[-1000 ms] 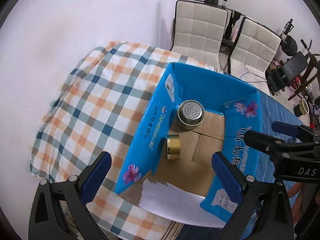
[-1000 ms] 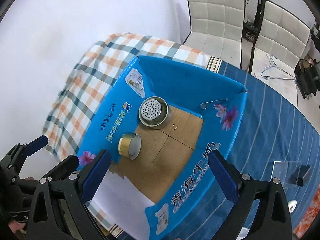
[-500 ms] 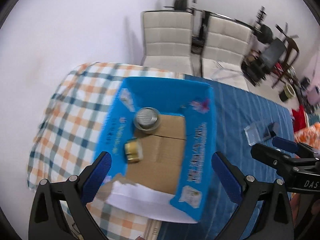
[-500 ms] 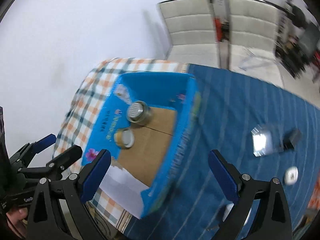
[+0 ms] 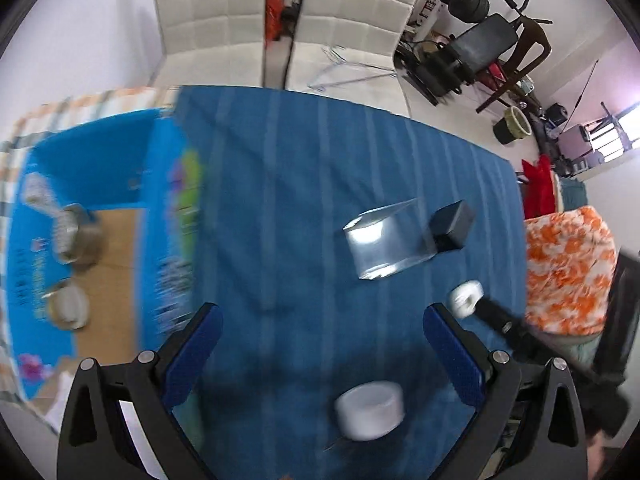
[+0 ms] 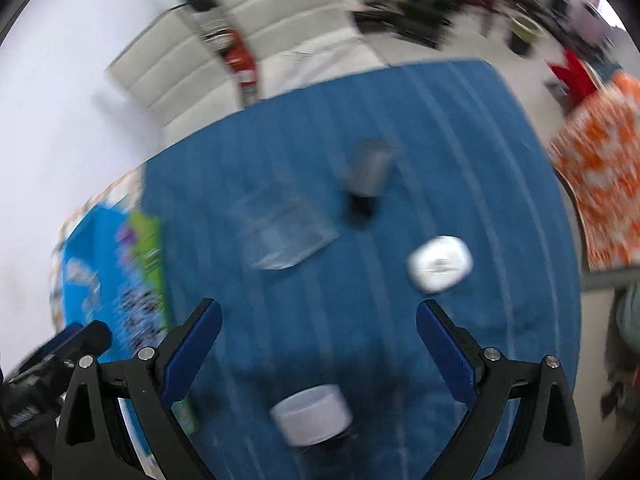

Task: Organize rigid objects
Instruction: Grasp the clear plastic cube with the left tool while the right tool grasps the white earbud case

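Observation:
On the blue striped tablecloth (image 5: 288, 184) lie a clear plastic box (image 5: 384, 240), a black cube (image 5: 454, 224), a small white case (image 5: 466, 300) and a white round lid (image 5: 370, 410). The blue carton (image 5: 104, 184) at the left holds a silver perforated can (image 5: 74, 230) and a gold tin (image 5: 70, 306). My left gripper (image 5: 320, 332) is open and empty above the cloth, the lid just below it. My right gripper (image 6: 318, 326) is open and empty; the clear box (image 6: 282, 226), black cube (image 6: 368, 176), white case (image 6: 440, 264) and lid (image 6: 312, 408) show blurred.
Two white padded chairs (image 5: 280, 12) stand beyond the table's far edge. An orange-and-white patterned cloth (image 5: 568, 272) lies at the right. Exercise gear and clutter (image 5: 472, 52) fill the room at the back right. A checked cloth (image 5: 100, 98) lies under the carton.
Both grippers have swung right, away from the blue carton, to over the blue cloth. The clear box, black cube, white case and lid have come into view. Both stay open.

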A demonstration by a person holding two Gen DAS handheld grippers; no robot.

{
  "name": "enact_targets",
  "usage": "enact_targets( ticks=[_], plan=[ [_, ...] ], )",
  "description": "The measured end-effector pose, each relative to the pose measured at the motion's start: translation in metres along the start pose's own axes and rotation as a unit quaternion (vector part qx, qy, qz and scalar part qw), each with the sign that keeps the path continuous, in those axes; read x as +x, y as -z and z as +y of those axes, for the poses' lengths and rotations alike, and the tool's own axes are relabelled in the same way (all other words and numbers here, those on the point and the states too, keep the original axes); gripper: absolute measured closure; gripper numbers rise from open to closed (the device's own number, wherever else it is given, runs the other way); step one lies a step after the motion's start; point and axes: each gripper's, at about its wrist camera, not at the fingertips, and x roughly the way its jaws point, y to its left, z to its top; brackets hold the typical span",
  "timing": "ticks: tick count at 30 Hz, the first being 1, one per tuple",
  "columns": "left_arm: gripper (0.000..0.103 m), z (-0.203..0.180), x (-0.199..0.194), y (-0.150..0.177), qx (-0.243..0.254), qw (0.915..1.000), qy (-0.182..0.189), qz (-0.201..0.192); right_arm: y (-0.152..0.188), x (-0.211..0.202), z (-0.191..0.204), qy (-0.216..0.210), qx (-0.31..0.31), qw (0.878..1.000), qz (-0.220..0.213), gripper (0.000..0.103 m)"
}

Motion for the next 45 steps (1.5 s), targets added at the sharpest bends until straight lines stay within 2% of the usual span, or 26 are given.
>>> enact_targets(
  ticks=[4, 6, 9, 14, 15, 16, 17, 18, 19, 21, 24, 27, 31, 32, 33, 34, 36, 38, 42, 43, 45],
  plan=[
    [0.000, -0.039, 0.038, -0.030, -0.003, 0.9995, 0.010, 0.031, -0.023, 0.022, -0.057, 0.002, 0.064, 0.998, 0.009, 0.007],
    [0.000, -0.055, 0.057, -0.040, 0.002, 0.9988, 0.011, 0.048, -0.031, 0.032, -0.072, -0.002, 0.080, 0.997, 0.014, 0.015],
    [0.000, -0.074, 0.086, -0.051, 0.014, 0.9977, -0.002, 0.067, -0.039, 0.047, -0.095, 0.002, 0.096, 0.995, 0.021, 0.016],
    [0.001, -0.088, 0.126, -0.056, 0.049, 0.9929, -0.051, 0.096, -0.047, 0.066, -0.113, 0.000, 0.102, 0.994, 0.034, 0.016],
    [0.002, -0.089, 0.132, -0.055, 0.053, 0.9921, -0.055, 0.100, -0.049, 0.071, -0.115, 0.001, 0.100, 0.994, 0.040, 0.016],
    [0.010, -0.090, 0.136, -0.055, 0.057, 0.9914, -0.057, 0.103, -0.049, 0.073, -0.117, 0.002, 0.100, 0.994, 0.043, 0.016],
    [0.013, -0.091, 0.140, -0.055, 0.060, 0.9907, -0.065, 0.104, -0.051, 0.078, -0.119, -0.003, 0.102, 0.994, 0.047, 0.016],
    [0.021, -0.091, 0.141, -0.055, 0.062, 0.9905, -0.071, 0.101, -0.052, 0.081, -0.121, -0.004, 0.102, 0.993, 0.053, 0.016],
    [0.033, -0.089, 0.141, -0.055, 0.065, 0.9907, -0.073, 0.094, -0.051, 0.082, -0.123, -0.004, 0.103, 0.993, 0.055, 0.016],
    [0.035, -0.086, 0.137, -0.052, 0.073, 0.9911, -0.072, 0.085, -0.052, 0.088, -0.125, -0.012, 0.108, 0.992, 0.062, 0.016],
    [0.036, -0.082, 0.127, -0.042, 0.105, 0.9867, -0.098, 0.075, -0.052, 0.094, -0.128, -0.013, 0.115, 0.991, 0.071, 0.016],
    [0.036, -0.066, 0.111, -0.018, 0.132, 0.9812, -0.122, 0.071, -0.051, 0.101, -0.131, -0.012, 0.119, 0.990, 0.077, 0.016],
    [0.036, -0.039, 0.104, 0.016, 0.132, 0.9783, -0.138, 0.080, -0.046, 0.109, -0.127, -0.003, 0.118, 0.989, 0.084, 0.016],
    [0.036, -0.033, 0.105, 0.022, 0.121, 0.9798, -0.134, 0.086, -0.044, 0.112, -0.126, 0.005, 0.121, 0.989, 0.086, 0.018],
    [0.035, -0.025, 0.105, 0.028, 0.108, 0.9820, -0.129, 0.087, -0.043, 0.115, -0.125, 0.002, 0.128, 0.988, 0.086, 0.026],
    [0.035, -0.022, 0.102, 0.031, 0.101, 0.9837, -0.125, 0.081, -0.043, 0.118, -0.123, 0.007, 0.133, 0.987, 0.089, 0.028],
    [0.035, -0.017, 0.100, 0.034, 0.094, 0.9844, -0.121, 0.087, -0.044, 0.119, -0.121, 0.018, 0.133, 0.988, 0.076, 0.038],
    [0.035, -0.014, 0.097, 0.036, 0.092, 0.9844, -0.119, 0.092, -0.047, 0.120, -0.113, 0.029, 0.115, 0.990, 0.078, 0.045],
    [0.035, -0.011, 0.098, 0.032, 0.087, 0.9846, -0.114, 0.100, -0.050, 0.125, -0.092, 0.036, 0.016, 0.994, 0.106, 0.045],
    [0.035, -0.009, 0.099, 0.032, 0.084, 0.9849, -0.111, 0.103, -0.047, 0.127, -0.082, 0.039, -0.038, 0.991, 0.119, 0.045],
    [0.035, -0.006, 0.102, 0.026, 0.074, 0.9854, -0.106, 0.112, -0.042, 0.132, -0.072, 0.052, -0.098, 0.983, 0.148, 0.045]
  ],
)
